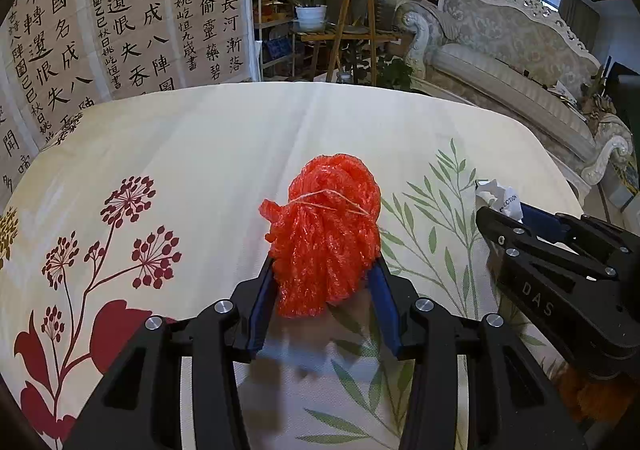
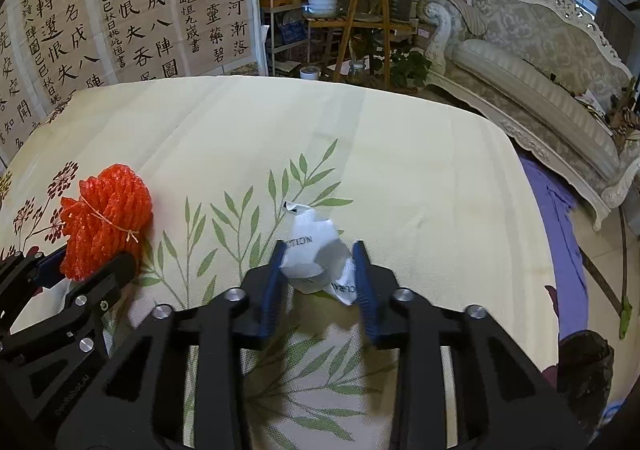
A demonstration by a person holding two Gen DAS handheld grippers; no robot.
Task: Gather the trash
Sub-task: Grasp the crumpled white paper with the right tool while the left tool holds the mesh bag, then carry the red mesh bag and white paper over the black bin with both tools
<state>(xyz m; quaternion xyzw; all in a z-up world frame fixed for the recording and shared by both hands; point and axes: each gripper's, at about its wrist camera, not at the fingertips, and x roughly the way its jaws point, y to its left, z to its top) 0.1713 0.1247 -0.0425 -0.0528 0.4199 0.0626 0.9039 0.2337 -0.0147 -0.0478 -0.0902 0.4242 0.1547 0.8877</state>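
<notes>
A bundled orange net bag [image 1: 326,234] tied with string sits between the fingers of my left gripper [image 1: 325,270], which is shut on it just above the floral tablecloth [image 1: 200,154]. It also shows at the left of the right wrist view [image 2: 106,220]. My right gripper [image 2: 320,262] is shut on a crumpled white paper wrapper [image 2: 314,254] with black print. In the left wrist view the right gripper [image 1: 560,250] comes in from the right with the paper [image 1: 500,198] at its tip.
The table is covered by a cream cloth with red flowers and green leaves [image 2: 256,218]. Behind it stand a calligraphy screen [image 1: 120,10], plant stands [image 1: 352,22] and an ornate sofa [image 1: 512,50]. A purple cloth [image 2: 560,218] lies past the table's right edge.
</notes>
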